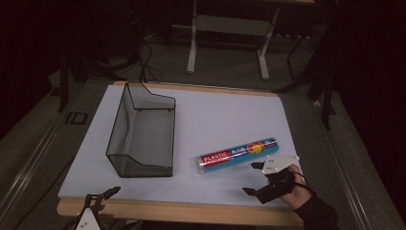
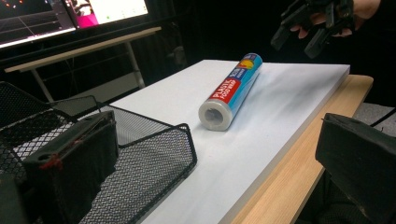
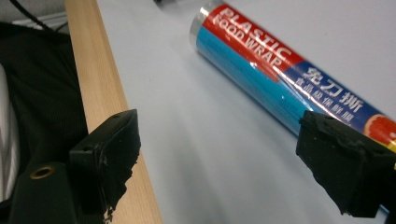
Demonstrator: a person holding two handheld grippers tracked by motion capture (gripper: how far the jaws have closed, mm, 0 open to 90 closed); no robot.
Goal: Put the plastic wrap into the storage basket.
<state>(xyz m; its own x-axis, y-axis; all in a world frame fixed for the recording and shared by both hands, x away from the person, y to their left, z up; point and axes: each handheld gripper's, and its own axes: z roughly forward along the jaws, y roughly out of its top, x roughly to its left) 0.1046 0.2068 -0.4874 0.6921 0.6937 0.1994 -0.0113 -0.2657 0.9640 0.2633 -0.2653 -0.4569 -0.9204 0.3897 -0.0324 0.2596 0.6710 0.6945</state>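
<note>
A roll of plastic food wrap (image 1: 238,154) with a blue and red label lies on the white board (image 1: 215,115), right of centre. My right gripper (image 1: 250,178) hovers just in front of the roll's right half. It is open, with nothing between its jaws. In the right gripper view the roll (image 3: 261,60) lies slantwise ahead of the right gripper (image 3: 224,158) and passes behind its right-hand jaw. My left gripper (image 1: 102,194) is open over the front left edge. In the left gripper view it (image 2: 215,163) faces the roll's end (image 2: 215,114); the right gripper (image 2: 308,28) hangs beyond.
A black wire mesh basket (image 1: 141,134) stands on the left half of the board, close in front of my left gripper (image 2: 154,154). The board rests on a wooden tabletop whose edge (image 3: 98,84) runs along the front. Table legs and cables lie on the floor beyond.
</note>
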